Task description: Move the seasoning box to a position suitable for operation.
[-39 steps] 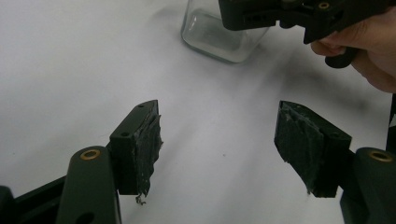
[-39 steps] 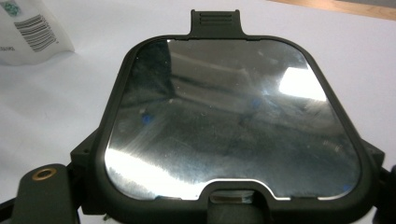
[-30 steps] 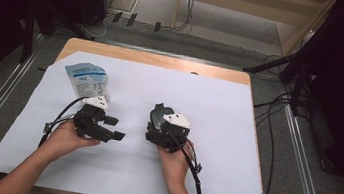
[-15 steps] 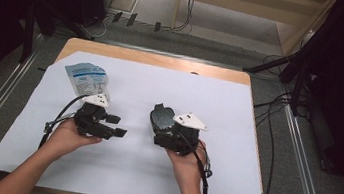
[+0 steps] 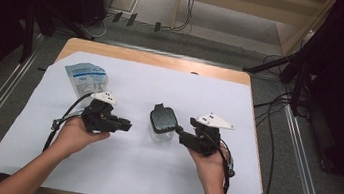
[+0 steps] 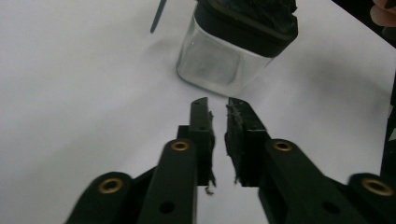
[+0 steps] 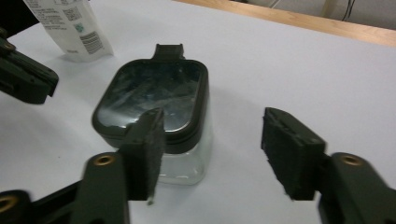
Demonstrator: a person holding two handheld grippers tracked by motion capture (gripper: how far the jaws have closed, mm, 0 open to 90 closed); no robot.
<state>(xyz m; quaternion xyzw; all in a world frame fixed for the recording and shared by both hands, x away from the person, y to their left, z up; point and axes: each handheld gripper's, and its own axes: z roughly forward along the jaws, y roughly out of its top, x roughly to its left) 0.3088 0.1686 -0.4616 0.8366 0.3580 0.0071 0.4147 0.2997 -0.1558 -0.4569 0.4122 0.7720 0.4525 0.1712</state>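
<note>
Bench (image 5: 255,138): wooden top lying under a white sheet (image 5: 125,171); two forearms are coming in from the near edge, each hand gripping a pair of tongs and pointing it inward at the middle.

Right tongs (image 5: 181,130): hand is holding them level, jaws aimed at the jar from its right, just beside it. Their jaws have just been closing; the right gripper view is showing them spread (image 7: 210,154), pads off the glass, one jaw overlapping the lid's near corner, nothing pinched.

Left tongs (image 5: 126,124): hand is holding them level, jaws aimed at the jar from its left, near but apart. Their jaws have just been closing; the left gripper view is showing them pressed almost together (image 6: 219,140) on nothing, pads frayed.

Jar (image 5: 163,124): square clear glass with a black lid, standing upright at the sheet's middle between both tongs. The right gripper view is showing the lid's tab.

Packet (image 5: 85,75): blue-and-white, lying flat at the far left, well clear.
</note>
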